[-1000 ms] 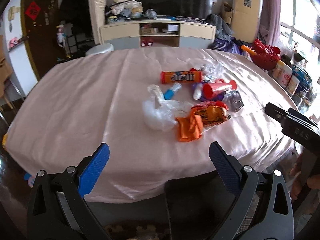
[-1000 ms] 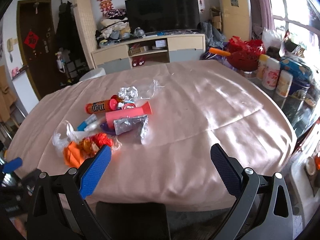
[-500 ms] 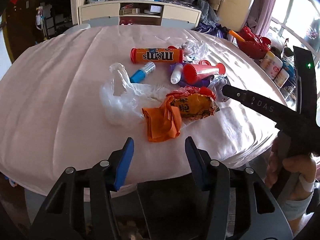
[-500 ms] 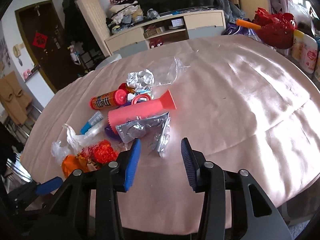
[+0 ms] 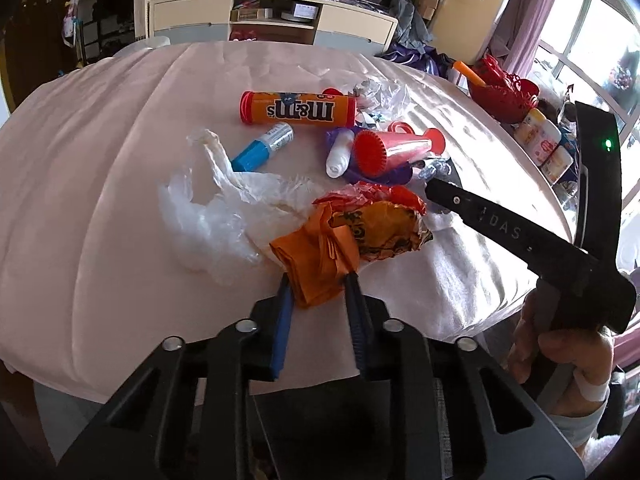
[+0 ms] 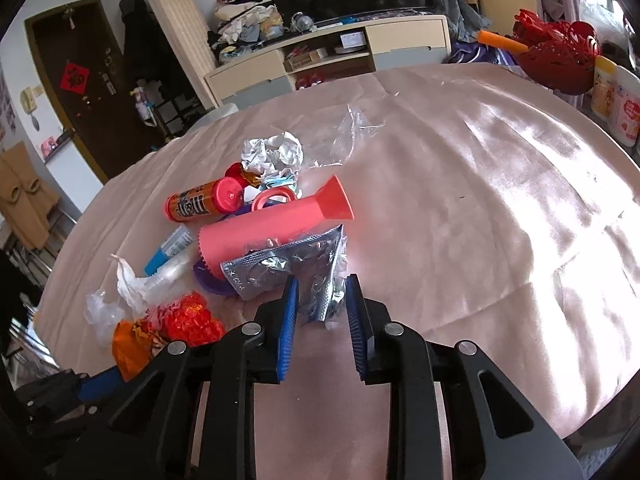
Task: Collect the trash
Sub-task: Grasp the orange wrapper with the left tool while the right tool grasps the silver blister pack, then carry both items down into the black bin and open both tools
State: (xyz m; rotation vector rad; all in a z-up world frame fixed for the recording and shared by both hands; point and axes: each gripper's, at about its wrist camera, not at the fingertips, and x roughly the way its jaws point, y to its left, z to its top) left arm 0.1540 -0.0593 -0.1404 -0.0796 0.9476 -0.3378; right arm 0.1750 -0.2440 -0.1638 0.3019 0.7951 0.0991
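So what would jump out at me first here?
A heap of litter on the pink tablecloth: an orange candy tube at the back, a red horn mid-pile. The left tool is closing around an orange wrapper; the right tool is closing around a silver foil pack.

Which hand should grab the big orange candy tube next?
Neither is free right now. The left gripper is closing around the orange wrapper, the right gripper around the silver foil packet. Afterwards, probably left: the candy tube lies straight ahead.

Bright window (image 5: 596, 52) daylight glares off tablecloth (image 6: 500, 184); fisheye edges warp.
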